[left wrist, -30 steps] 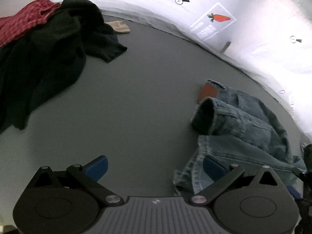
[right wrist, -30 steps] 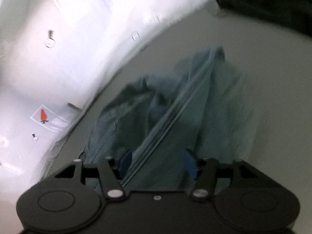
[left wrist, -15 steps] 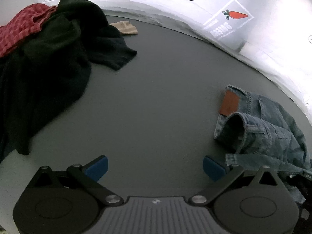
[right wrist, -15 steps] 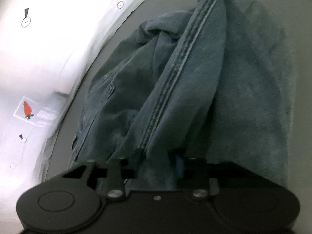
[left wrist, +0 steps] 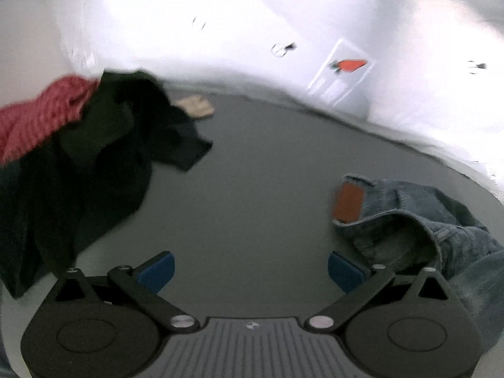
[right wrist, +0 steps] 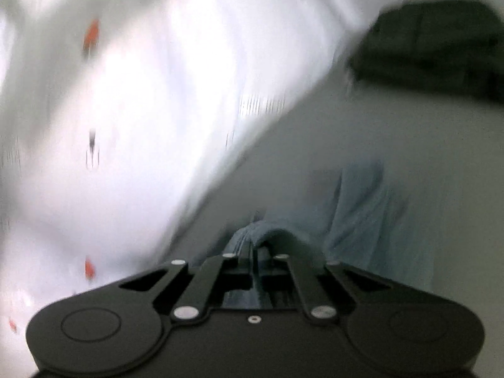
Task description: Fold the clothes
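right wrist view: right gripper [right wrist: 253, 253] fingers pinched tight on a fold of crumpled blue jeans [right wrist: 362, 220], blurred.

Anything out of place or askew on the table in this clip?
Nothing damaged or spilled. The jeans lie crumpled at the right with the waistband turned open, pinched by the shut right gripper. The dark clothes and red garment sit in an unsorted heap at the left. The left gripper is open and empty.
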`<action>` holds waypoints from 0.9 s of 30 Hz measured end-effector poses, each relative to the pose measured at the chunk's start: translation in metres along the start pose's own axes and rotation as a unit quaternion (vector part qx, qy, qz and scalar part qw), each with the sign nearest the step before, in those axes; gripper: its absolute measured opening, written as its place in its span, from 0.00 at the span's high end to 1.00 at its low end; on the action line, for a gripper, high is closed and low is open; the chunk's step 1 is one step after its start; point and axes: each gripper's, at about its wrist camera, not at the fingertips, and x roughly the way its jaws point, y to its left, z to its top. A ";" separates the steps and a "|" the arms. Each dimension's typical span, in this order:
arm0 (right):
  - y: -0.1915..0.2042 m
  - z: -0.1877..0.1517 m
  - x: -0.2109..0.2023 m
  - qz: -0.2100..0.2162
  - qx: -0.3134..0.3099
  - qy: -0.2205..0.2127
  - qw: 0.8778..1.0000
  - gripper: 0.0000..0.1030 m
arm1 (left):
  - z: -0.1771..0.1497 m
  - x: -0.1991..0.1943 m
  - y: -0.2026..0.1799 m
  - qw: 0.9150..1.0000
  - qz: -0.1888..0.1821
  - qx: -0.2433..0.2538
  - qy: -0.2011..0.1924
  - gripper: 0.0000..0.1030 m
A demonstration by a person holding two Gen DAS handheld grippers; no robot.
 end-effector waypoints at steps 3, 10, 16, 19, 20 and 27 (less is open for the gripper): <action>-0.017 0.054 -0.025 -0.007 -0.025 -0.084 0.996 0.97 | -0.004 -0.014 -0.024 1.000 -0.002 0.006 -0.017 0.01; -0.062 0.157 -0.036 -0.094 -0.060 -0.168 0.979 0.94 | -0.012 -0.006 -0.079 1.000 -0.011 -0.002 -0.001 0.01; -0.074 0.165 0.021 -0.121 -0.128 -0.060 0.983 0.60 | 0.003 0.021 -0.103 1.000 0.003 -0.006 0.024 0.01; -0.065 0.151 0.043 -0.116 -0.130 -0.038 0.984 0.56 | 0.014 0.038 -0.103 0.999 0.003 -0.010 0.037 0.01; -0.061 0.146 0.049 -0.110 -0.130 -0.031 0.985 0.56 | 0.017 0.044 -0.102 0.999 -0.002 -0.013 0.044 0.01; -0.028 0.092 0.088 -0.021 -0.116 0.050 0.992 0.53 | 0.029 0.093 -0.090 0.987 -0.084 -0.082 0.111 0.01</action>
